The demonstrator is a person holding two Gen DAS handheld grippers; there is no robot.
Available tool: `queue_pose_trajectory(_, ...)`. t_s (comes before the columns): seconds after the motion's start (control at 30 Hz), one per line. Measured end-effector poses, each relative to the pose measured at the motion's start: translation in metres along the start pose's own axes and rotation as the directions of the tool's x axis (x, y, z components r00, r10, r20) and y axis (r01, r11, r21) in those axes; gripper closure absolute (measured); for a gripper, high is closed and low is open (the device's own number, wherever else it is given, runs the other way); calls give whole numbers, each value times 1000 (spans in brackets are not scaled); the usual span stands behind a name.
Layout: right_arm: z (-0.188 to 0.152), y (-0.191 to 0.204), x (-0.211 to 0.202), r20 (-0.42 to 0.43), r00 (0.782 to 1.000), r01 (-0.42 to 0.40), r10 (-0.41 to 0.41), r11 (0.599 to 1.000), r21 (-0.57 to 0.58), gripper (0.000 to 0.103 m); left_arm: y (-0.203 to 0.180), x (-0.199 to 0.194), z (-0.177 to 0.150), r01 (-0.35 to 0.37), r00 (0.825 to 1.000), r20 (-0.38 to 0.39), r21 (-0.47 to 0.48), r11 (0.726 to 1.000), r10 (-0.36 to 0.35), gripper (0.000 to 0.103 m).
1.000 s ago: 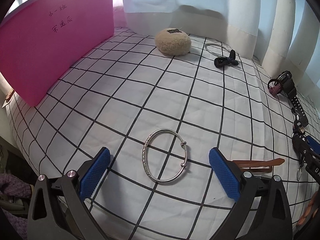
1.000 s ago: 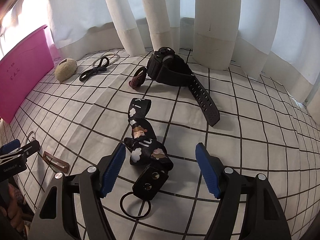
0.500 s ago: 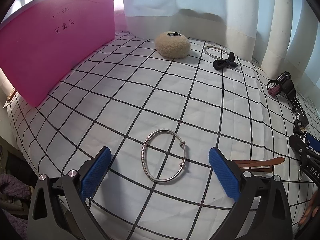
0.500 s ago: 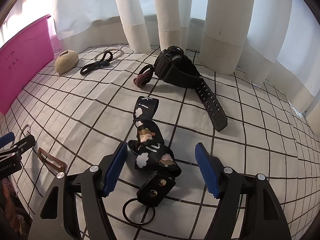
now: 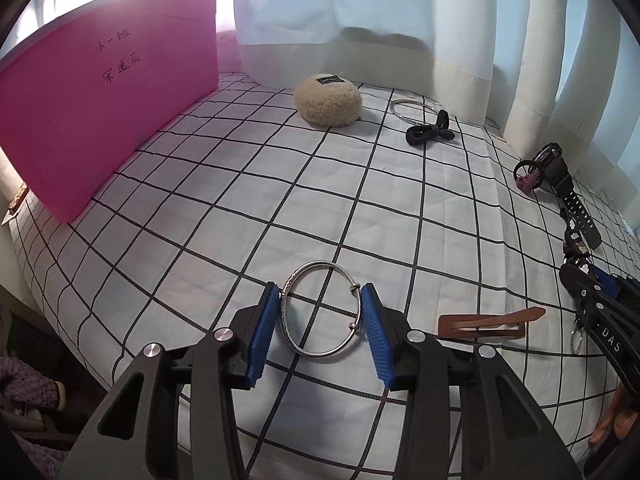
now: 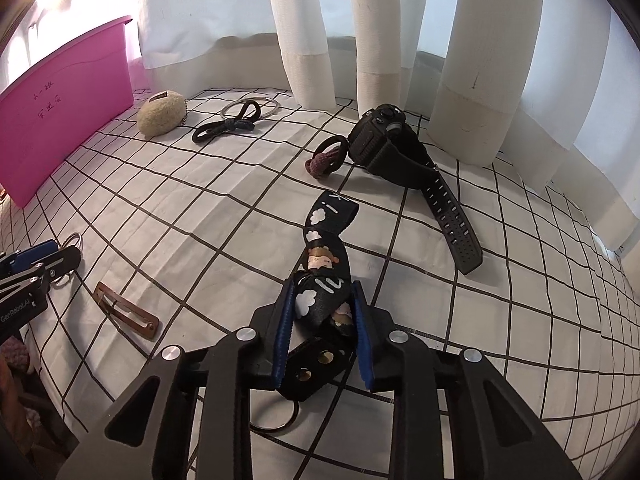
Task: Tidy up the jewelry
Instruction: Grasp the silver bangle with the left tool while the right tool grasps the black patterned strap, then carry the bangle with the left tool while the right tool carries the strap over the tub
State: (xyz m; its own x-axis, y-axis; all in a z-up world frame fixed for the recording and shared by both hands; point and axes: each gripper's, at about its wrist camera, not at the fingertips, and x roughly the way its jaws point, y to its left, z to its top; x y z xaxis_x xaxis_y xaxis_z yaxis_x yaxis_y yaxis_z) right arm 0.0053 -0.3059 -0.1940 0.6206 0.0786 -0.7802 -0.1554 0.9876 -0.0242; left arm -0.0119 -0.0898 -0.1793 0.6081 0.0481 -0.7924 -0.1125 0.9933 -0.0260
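My left gripper (image 5: 320, 300) is shut on a silver bangle (image 5: 301, 277) that lies on the checked cloth; its blue pads press the bangle's two sides. My right gripper (image 6: 322, 292) is shut on a black printed strap keychain (image 6: 324, 236) with a snap tab and metal ring under the jaws. A pink box (image 5: 100, 104) stands at the far left and also shows in the right wrist view (image 6: 60, 104).
A brown hair clip (image 5: 484, 322) lies right of the bangle. A fluffy beige pouch (image 5: 328, 100), a second silver bangle (image 5: 414, 110) with a black hair tie (image 5: 430, 133), a black watch (image 6: 400, 152) and a purple hair tie (image 6: 322, 160) lie farther back. White curtains hang behind.
Both grippers went from wide open to shut, the left on the silver bangle and the right on the strap keychain. Both views also shifted slightly.
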Motion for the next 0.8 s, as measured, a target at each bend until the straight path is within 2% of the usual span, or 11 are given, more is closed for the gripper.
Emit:
queue_pose_trajectory(0.27, 0, -11, -16, 43, 998, -58, 56, 996, 65, 78, 7, -12, 0, -7, 1000, 3, -25, 1000, 7, 62)
queue_pose_trajectory(0.4, 4, -13, -29, 39, 996, -79, 76, 994, 70, 78, 8, -25, 6, -3, 1000, 13, -31, 1000, 3, 62)
queue_pose_trajectory(0.7, 23, -16, -68, 37, 994, -100, 99, 994, 41, 78, 9, -66, 30, 1, 1000, 30, -67, 998, 1, 62)
queue_pose_trajectory(0.8, 34, -15, -82, 40, 991, -130, 128, 991, 26, 78, 9, -86, 39, -1, 999, 46, -78, 997, 5, 62)
